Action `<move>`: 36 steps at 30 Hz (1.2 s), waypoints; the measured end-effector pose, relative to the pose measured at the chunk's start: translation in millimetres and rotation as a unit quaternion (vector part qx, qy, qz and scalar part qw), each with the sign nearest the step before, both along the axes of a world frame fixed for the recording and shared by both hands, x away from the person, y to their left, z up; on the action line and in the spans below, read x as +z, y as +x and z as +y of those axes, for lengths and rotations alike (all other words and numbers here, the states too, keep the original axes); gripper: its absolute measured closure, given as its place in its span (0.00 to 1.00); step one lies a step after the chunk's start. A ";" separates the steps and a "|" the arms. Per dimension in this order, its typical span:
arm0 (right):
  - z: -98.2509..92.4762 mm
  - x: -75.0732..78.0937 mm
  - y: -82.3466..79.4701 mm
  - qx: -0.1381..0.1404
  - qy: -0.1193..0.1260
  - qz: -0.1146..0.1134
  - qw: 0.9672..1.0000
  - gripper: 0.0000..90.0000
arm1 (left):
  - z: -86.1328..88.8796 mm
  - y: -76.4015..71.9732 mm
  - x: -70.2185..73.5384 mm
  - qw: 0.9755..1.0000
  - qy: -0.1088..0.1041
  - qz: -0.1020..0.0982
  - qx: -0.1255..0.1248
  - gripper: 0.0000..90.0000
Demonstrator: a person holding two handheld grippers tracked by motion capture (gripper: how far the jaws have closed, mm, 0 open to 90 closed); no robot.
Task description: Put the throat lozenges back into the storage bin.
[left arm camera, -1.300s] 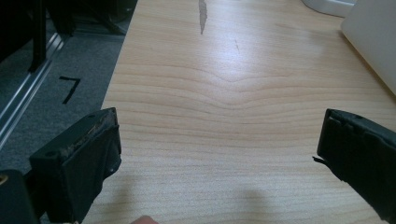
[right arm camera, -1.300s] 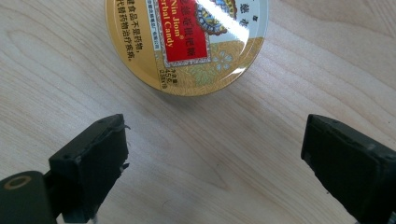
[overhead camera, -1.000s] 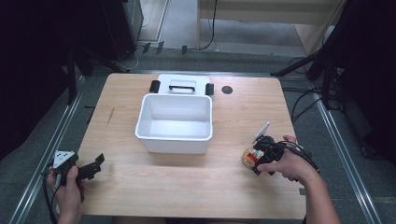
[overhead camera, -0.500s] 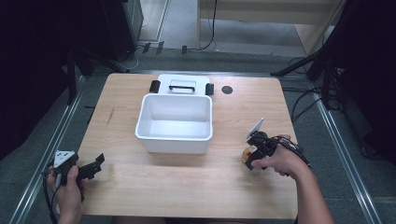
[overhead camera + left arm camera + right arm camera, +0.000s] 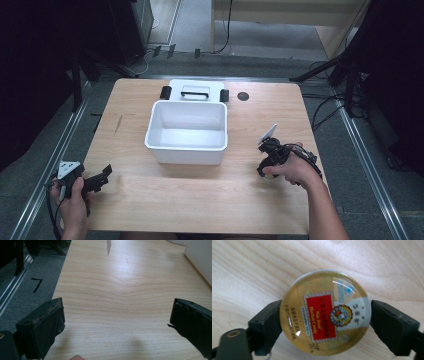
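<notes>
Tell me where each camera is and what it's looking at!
High view: above the person's side of the table, looking forward and down at the white bin; both forearms and hands show.
Left gripper view: rides the left gripper, looking along its wide-apart jaws at bare wood.
Right gripper view: rides the right gripper, looking at a round herbal candy tin clamped between its jaws.
Shared: the high view and left gripper view both show the bin and the dark mark on the wood.

The right gripper [image 5: 267, 159] has turned downward and shifted left; its grey plate [image 5: 267, 134] now tilts up. The candy tin [image 5: 325, 315] has dropped from overhead sight.
</notes>
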State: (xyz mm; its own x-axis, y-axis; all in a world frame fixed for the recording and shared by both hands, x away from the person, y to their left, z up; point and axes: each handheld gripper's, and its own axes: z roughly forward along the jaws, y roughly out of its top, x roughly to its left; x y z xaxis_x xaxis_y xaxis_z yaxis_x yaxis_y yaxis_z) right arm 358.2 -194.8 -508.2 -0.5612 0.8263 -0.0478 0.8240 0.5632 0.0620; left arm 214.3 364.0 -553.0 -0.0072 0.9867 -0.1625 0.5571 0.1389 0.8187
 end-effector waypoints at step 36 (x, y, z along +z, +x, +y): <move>19.4 67.5 14.4 0.012 0.078 -0.075 0.994 0.23 | -3.1 0.4 0.0 1.000 0.005 -0.002 -0.004 0.00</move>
State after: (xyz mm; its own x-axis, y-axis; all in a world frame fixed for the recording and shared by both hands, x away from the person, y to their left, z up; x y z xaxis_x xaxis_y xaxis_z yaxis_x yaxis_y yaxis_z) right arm 372.6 -175.4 -440.7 -0.5773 0.8165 -0.0038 0.7854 0.5566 0.2709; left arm 214.7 360.8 -553.1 0.0015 0.9883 -0.1524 0.5552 0.1259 0.8221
